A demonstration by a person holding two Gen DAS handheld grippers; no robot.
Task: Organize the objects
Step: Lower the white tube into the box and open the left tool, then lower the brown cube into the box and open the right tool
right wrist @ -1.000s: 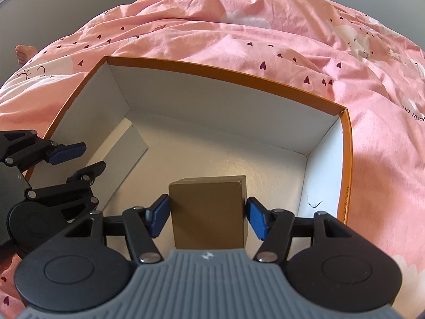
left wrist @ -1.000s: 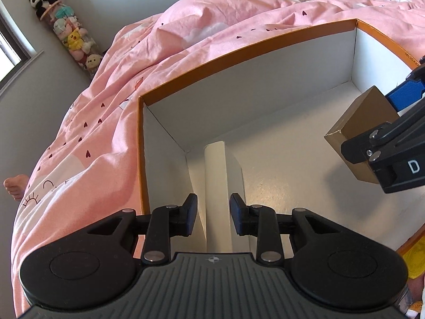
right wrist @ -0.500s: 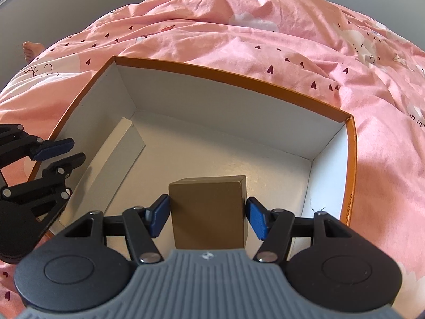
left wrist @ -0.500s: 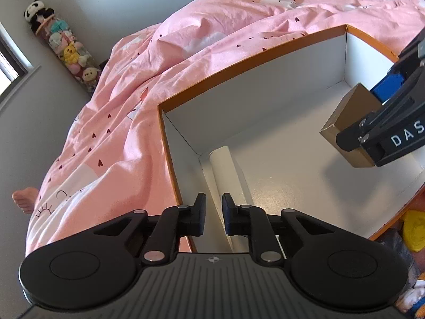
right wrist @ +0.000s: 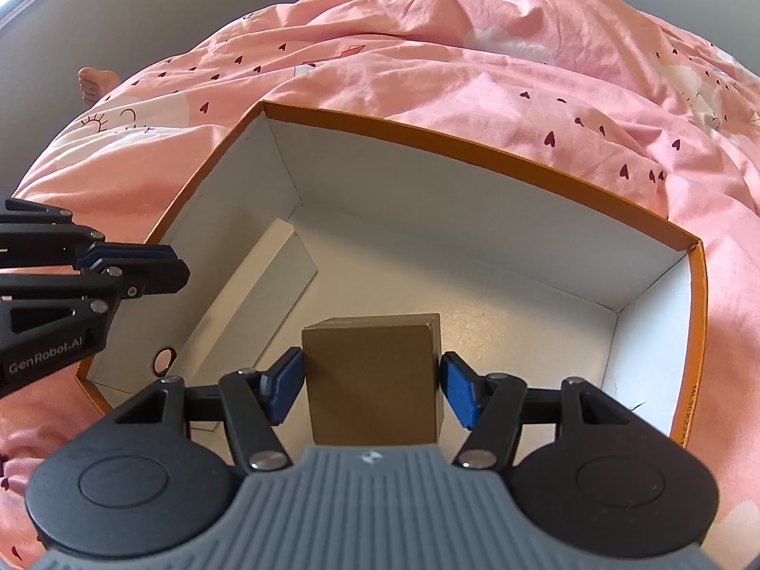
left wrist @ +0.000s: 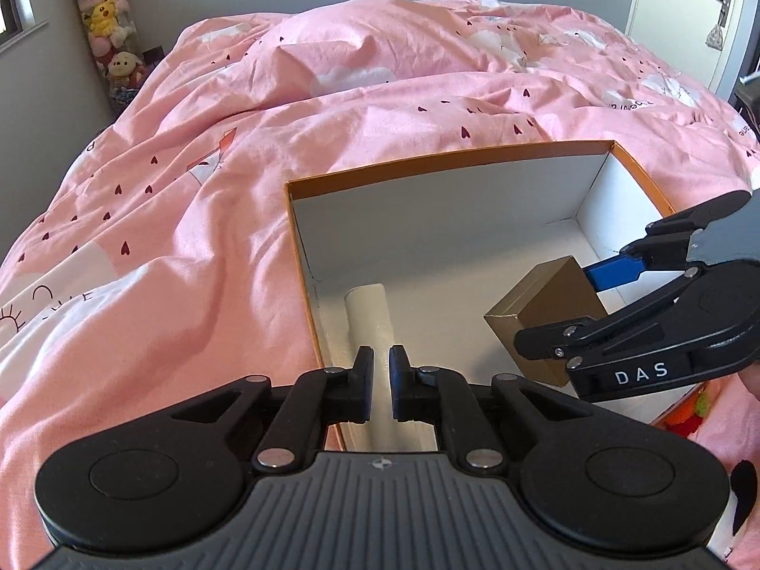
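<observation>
My right tongs (right wrist: pixel 368 382) clamp the brown box (right wrist: pixel 373 370) by its side faces, above the orange carton's (right wrist: pixel 475 147) floor. It looks light and stiff. My left tongs (left wrist: pixel 381 382), at nine o'clock, are together, empty.

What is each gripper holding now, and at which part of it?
The right gripper holds the brown box by its two opposite sides, above the orange box. The left gripper is shut and holds nothing.
</observation>
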